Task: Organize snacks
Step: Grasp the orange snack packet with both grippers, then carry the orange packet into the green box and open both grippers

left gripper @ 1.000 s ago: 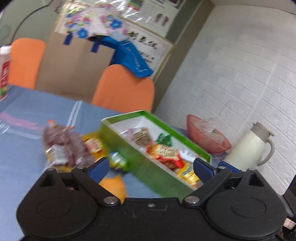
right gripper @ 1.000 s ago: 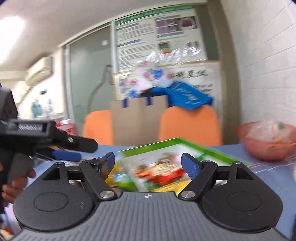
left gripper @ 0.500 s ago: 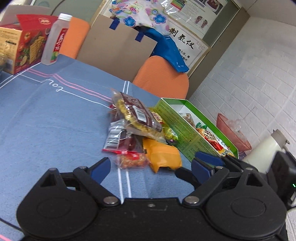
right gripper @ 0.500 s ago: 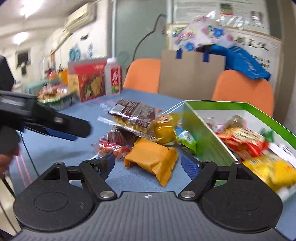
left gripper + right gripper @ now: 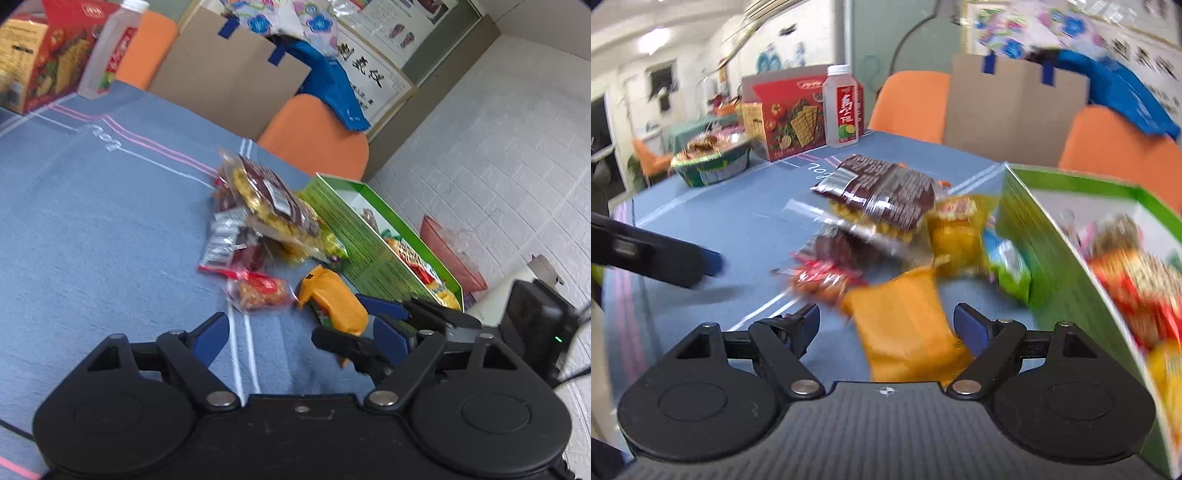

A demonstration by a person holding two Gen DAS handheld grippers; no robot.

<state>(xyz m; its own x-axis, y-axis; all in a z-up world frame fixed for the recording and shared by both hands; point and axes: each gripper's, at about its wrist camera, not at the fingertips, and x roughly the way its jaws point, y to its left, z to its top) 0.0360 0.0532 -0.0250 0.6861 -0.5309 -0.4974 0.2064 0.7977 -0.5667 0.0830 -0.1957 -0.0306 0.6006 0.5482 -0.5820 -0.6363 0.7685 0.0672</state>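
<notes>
A pile of snack packets lies on the blue tablecloth beside a green box (image 5: 373, 243) holding more snacks. An orange packet (image 5: 334, 299) is nearest; in the right wrist view the orange packet (image 5: 905, 325) lies between the open fingers of my right gripper (image 5: 886, 328), not clamped. A brown-and-yellow bag (image 5: 882, 199) tops the pile, with a red packet (image 5: 258, 291) below it. My left gripper (image 5: 301, 336) is open and empty, just short of the pile. The right gripper's fingers (image 5: 388, 310) show at the orange packet in the left wrist view.
A red cracker box (image 5: 786, 114) and a drink bottle (image 5: 844, 107) stand at the table's far side, with a basket (image 5: 709, 162) to the left. Orange chairs and cardboard stand behind. A pink bowl (image 5: 450, 254) and a white jug (image 5: 517, 284) sit past the green box.
Both grippers have come down toward the pile. The right gripper has closed in until the orange packet lies between its fingers. The left has drawn a little nearer.
</notes>
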